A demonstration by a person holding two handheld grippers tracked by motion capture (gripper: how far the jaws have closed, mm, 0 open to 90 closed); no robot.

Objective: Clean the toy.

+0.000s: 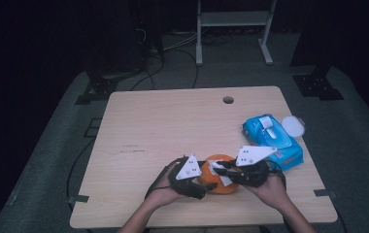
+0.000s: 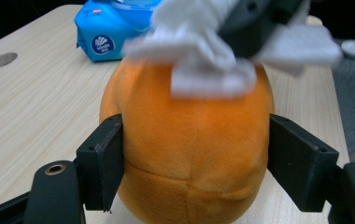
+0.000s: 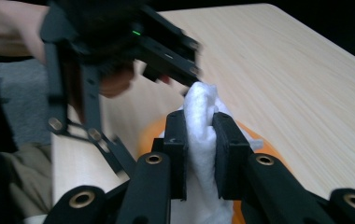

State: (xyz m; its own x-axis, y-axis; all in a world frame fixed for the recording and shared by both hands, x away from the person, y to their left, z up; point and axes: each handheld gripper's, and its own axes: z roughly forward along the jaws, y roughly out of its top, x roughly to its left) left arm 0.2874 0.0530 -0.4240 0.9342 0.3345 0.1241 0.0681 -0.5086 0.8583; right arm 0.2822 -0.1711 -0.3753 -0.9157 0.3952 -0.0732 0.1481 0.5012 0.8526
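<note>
An orange plush ball [image 2: 189,154] rests on the wooden table [image 1: 163,126] near its front edge. My left gripper [image 2: 192,163] has a black pad pressed against each side of it. A white wipe [image 3: 199,116] is pinched between the pads of my right gripper [image 3: 199,144], which holds it down on the top of the ball [image 1: 216,187]. In the high view the left gripper [image 1: 203,183] comes from the left and the right gripper [image 1: 221,170] from the right, meeting over the ball. The wipe [image 2: 203,60] drapes over the ball's crown.
A blue pack of wipes [image 1: 270,138] lies to the right behind the ball, with a round white lid [image 1: 293,126] beside it at the table's edge. A cable hole [image 1: 228,100] sits near the far edge. A metal stand [image 1: 233,29] is on the floor beyond.
</note>
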